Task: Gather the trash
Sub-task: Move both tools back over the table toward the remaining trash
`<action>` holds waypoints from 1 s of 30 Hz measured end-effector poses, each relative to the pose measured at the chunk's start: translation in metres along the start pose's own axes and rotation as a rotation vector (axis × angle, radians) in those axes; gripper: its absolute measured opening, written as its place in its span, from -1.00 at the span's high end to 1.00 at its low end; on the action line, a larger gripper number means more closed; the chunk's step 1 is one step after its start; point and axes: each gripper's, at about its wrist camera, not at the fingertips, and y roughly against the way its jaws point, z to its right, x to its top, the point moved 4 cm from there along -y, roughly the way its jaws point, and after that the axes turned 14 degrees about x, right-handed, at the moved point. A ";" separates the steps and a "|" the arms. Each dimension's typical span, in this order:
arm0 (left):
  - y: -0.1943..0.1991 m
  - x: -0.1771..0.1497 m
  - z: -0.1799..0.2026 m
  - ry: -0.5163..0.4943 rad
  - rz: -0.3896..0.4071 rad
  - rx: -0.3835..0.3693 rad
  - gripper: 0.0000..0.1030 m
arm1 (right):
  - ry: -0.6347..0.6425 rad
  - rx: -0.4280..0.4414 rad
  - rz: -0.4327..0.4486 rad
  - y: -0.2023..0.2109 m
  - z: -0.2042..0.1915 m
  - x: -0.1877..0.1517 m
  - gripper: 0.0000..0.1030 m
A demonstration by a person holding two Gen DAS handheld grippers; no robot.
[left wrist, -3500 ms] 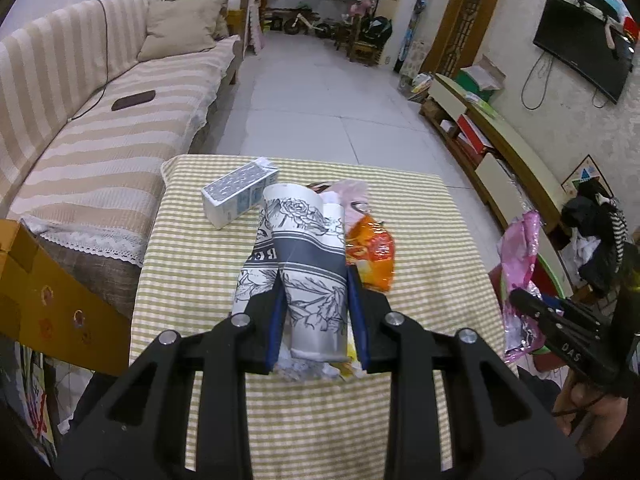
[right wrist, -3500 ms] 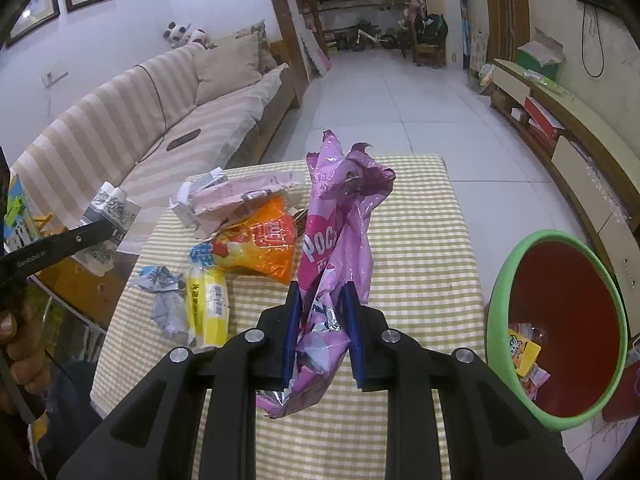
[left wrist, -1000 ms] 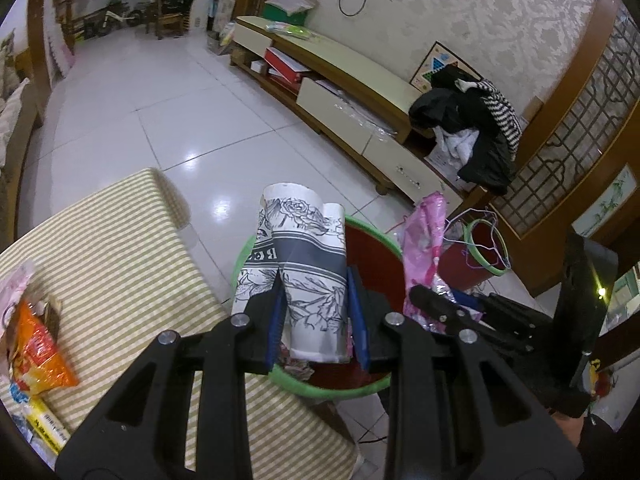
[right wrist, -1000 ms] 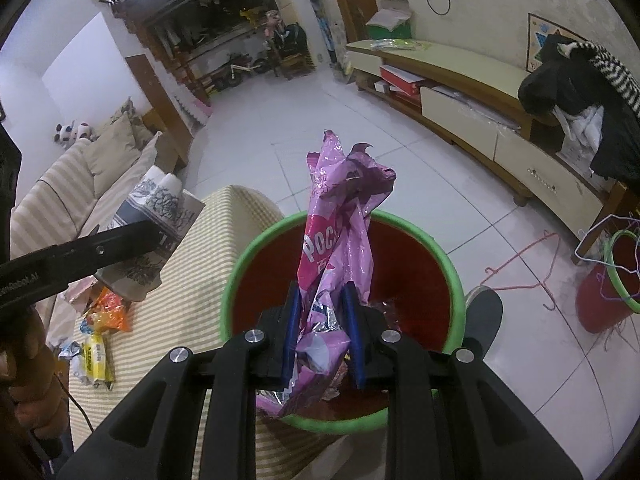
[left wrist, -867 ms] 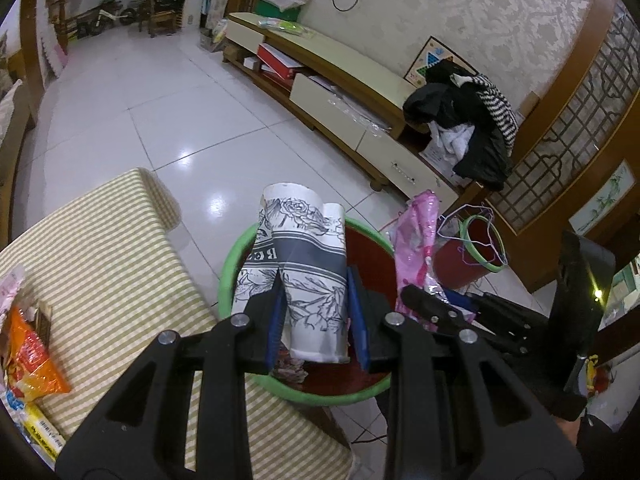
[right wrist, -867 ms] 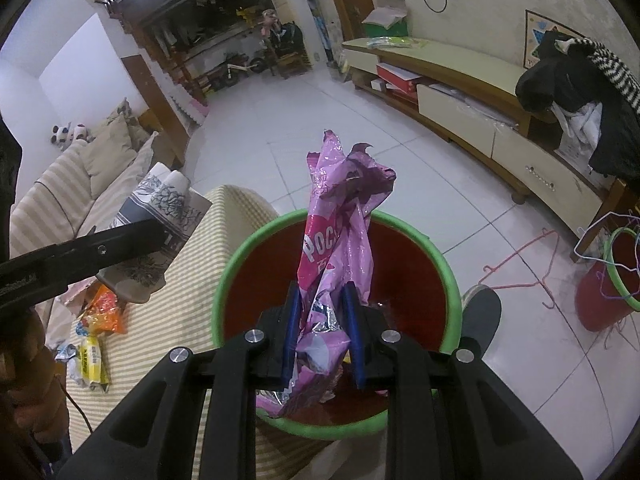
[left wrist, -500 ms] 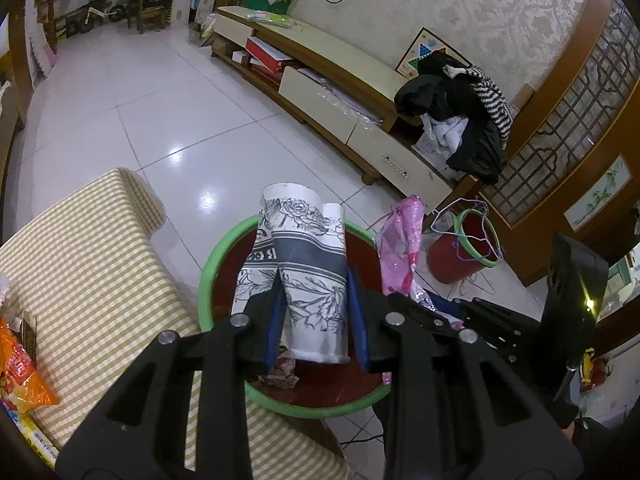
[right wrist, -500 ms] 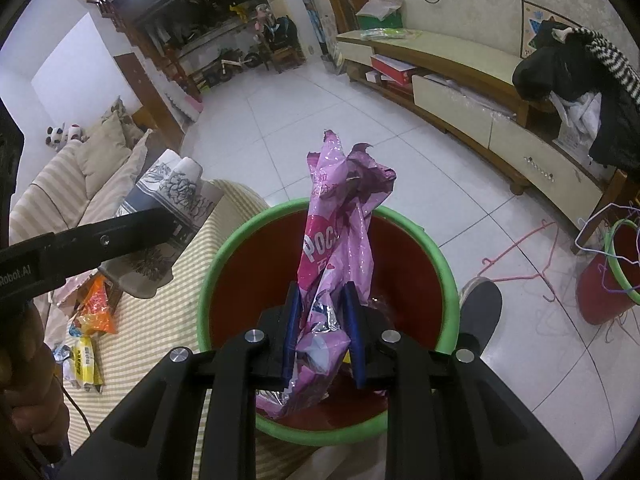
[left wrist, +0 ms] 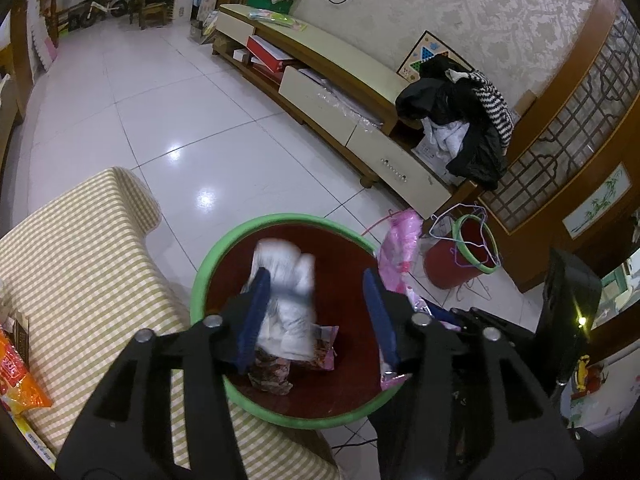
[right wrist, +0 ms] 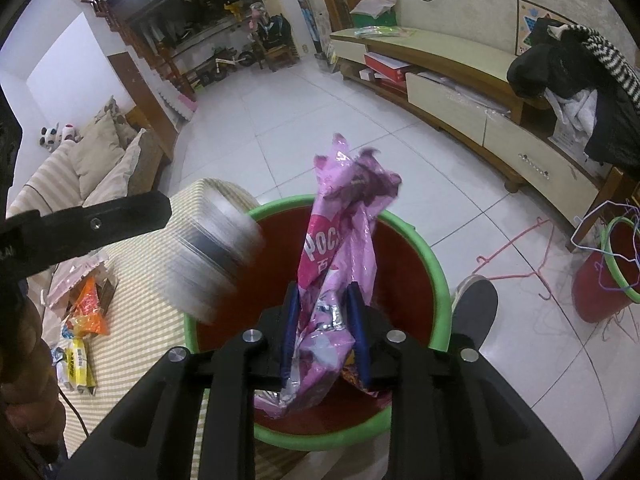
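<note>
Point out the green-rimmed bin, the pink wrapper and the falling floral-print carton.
green-rimmed bin (left wrist: 208, 264), left wrist view, on the left of its green rim.
pink wrapper (right wrist: 340, 248), right wrist view, on its printed middle above the gripper fingers.
floral-print carton (left wrist: 286, 272), left wrist view, on its blurred white body over the bin.

A home living room: glossy white floor tiles, a long low wooden TV cabinet with cream drawers along a patterned wallpapered wall, dark and striped clothes heaped at its end. A beige striped sofa with cushions holds plush toys, and a children's balance bike stands in the far room.
</note>
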 end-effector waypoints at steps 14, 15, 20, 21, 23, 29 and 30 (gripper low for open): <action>0.026 0.003 -0.044 0.112 0.061 0.093 -0.85 | 0.037 -0.018 0.023 0.006 -0.022 0.003 -0.58; 0.029 0.002 -0.047 0.117 0.066 0.101 -0.88 | 0.043 -0.016 0.025 0.008 -0.026 0.004 -0.60; 0.051 -0.006 -0.064 0.137 0.092 0.140 -0.89 | 0.079 -0.003 0.037 0.013 -0.051 0.004 -0.67; 0.055 -0.008 -0.068 0.139 0.096 0.144 -0.89 | 0.086 0.002 0.038 0.014 -0.056 0.003 -0.68; 0.064 -0.013 -0.075 0.147 0.104 0.154 -0.89 | 0.104 0.013 0.039 0.016 -0.068 0.003 -0.69; 0.094 -0.029 -0.103 0.195 0.129 0.187 -0.89 | 0.169 0.048 0.036 0.019 -0.106 -0.002 -0.69; 0.101 -0.033 -0.110 0.206 0.135 0.196 -0.89 | 0.177 0.052 0.035 0.019 -0.110 -0.003 -0.69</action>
